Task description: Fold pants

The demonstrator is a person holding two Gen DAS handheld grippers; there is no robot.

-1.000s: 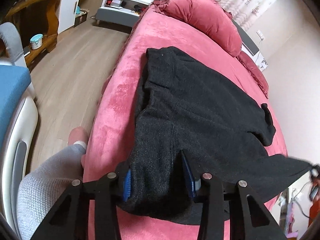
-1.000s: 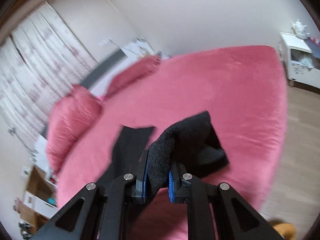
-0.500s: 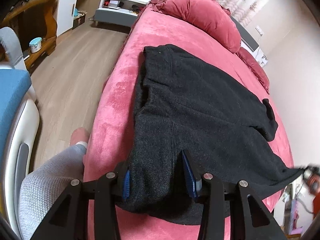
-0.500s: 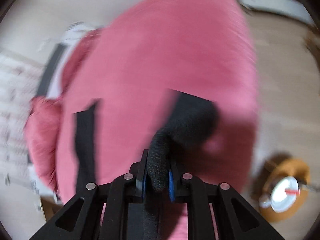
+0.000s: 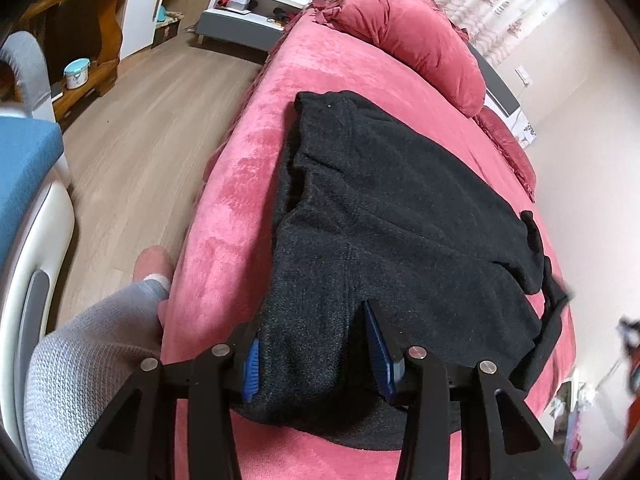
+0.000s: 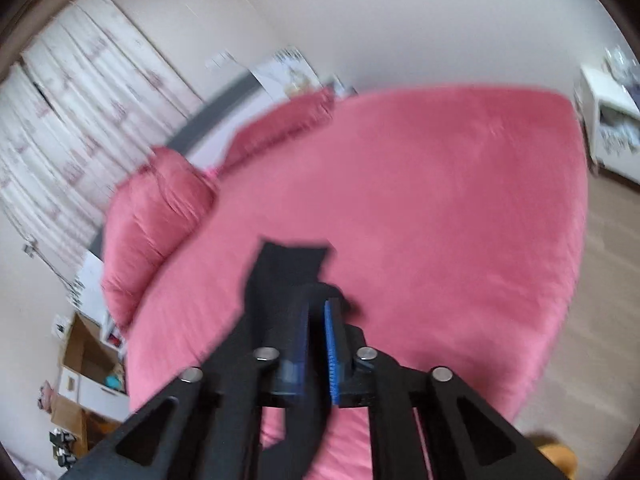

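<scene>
Black knit pants point(image 5: 400, 216) lie folded lengthwise on the pink bed point(image 5: 248, 168). At the near edge my left gripper point(image 5: 312, 332) is shut on a thick bunch of the cloth, which fills the space between its blue pads. A slack leg end point(image 5: 554, 308) hangs at the right side. In the blurred right wrist view my right gripper point(image 6: 318, 308) hovers above the bed with its jaws opening. Its blue inner pad point(image 6: 331, 344) shows bare and no cloth is pinched. A black strip of the pants point(image 6: 288, 268) lies beyond and under the fingers.
Red pillows point(image 5: 416, 40) lie at the head of the bed. Wooden floor point(image 5: 140, 128) runs along the left side, with a blue chair point(image 5: 24, 168) and the person's grey-clad leg point(image 5: 92, 344) close by. A white cabinet point(image 6: 612, 120) stands past the bed's far corner.
The right gripper swung over the bed with the leg cuff and has let it go. The stretched leg end has gone slack. The left gripper kept its hold and place.
</scene>
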